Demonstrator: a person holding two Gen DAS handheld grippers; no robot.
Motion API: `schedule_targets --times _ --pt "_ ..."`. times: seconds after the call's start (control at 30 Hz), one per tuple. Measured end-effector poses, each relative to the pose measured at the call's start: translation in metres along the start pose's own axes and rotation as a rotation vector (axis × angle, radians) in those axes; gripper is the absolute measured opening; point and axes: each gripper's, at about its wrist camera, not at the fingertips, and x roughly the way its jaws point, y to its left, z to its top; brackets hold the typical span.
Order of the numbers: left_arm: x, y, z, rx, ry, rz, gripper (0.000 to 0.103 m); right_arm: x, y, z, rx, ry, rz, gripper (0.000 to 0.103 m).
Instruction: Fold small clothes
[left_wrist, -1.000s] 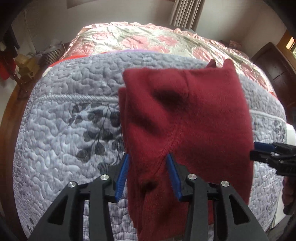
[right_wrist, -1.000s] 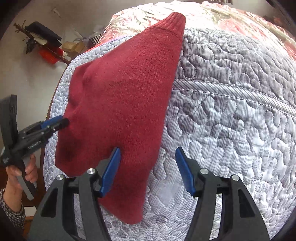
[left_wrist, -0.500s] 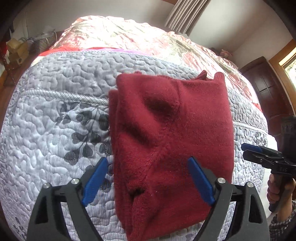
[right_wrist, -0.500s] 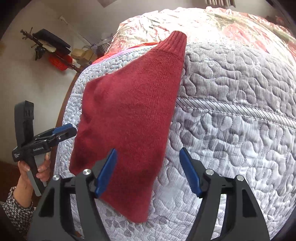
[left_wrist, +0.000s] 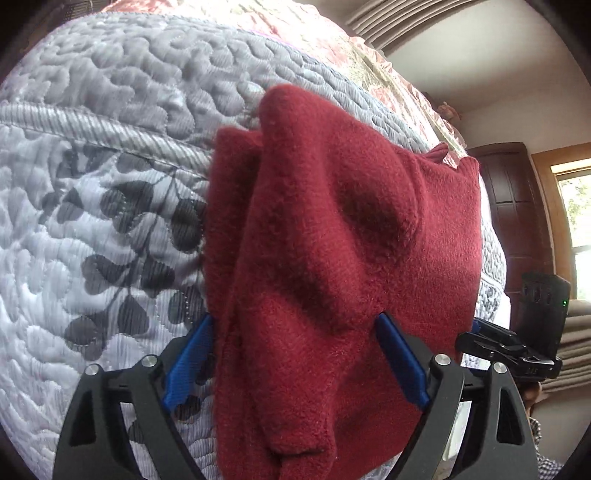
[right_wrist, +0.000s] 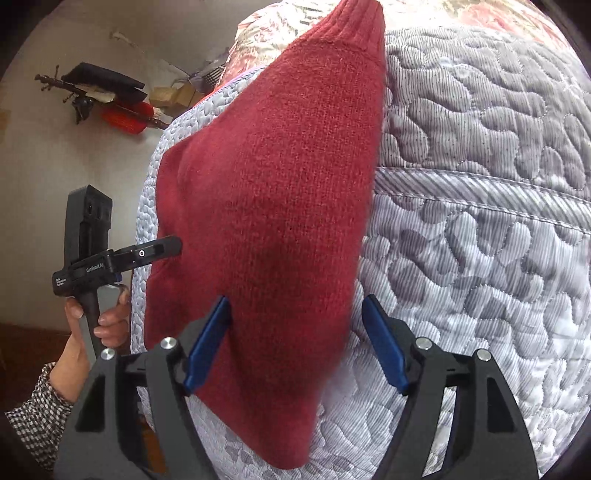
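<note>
My left gripper (left_wrist: 295, 356) and right gripper (right_wrist: 295, 341) are both spread, released. I'd pinch the folded dark-red knitted garment (left_wrist: 343, 266) at six o'clock on the grey quilted bed (left_wrist: 110, 155), catching every layer

Red knit garment (right_wrist: 273, 206) flat on grey quilt (right_wrist: 480, 221); right gripper (right_wrist: 295, 343) jaws apart (over near edge).

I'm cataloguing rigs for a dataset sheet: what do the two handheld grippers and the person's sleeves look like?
Both grippers, left and right, have matte black angular arms with cut-outs, silver pivot bolts and flat blue finger pads. From the side, the left one shows a pistol-style handle, white lettering and an upright black box; the right one's box carries a green light. The sleeve is black-and-white checked.
</note>
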Motion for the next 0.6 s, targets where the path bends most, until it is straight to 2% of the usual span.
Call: schedule_targets --times 0.13,0.27,0.3,0.33,0.37,0.43,0.5,0.6 --pt "0.014 -0.004 0.005 0.025 0.034 -0.075 0.091 0.01 -0.007 0.003 0.027 0.013 0.053 0.074" --pt "0.021 -0.002 0.007 0.04 0.045 -0.1 0.09 0.025 -0.016 0.005 0.064 0.028 0.113 0.077" --pt "0.021 -0.002 0.006 0.041 0.041 -0.093 0.082 0.028 -0.017 0.006 0.077 0.025 0.125 0.077" --pt "0.019 0.0 0.006 0.041 0.035 -0.08 0.068 0.03 -0.018 0.007 0.092 0.019 0.141 0.069" --pt "0.016 0.004 0.002 0.034 0.029 -0.08 0.06 0.031 -0.019 0.006 0.101 0.02 0.168 0.059" --pt "0.008 0.006 -0.004 0.021 0.005 -0.094 0.036 0.026 -0.017 0.006 0.11 0.002 0.18 0.05" --pt "0.001 0.0 -0.011 0.038 -0.018 -0.09 0.032 0.019 -0.011 0.003 0.09 -0.015 0.175 0.045" --pt "-0.01 -0.008 -0.02 0.051 -0.048 -0.104 0.029 0.004 -0.007 -0.003 0.093 -0.037 0.219 0.041"
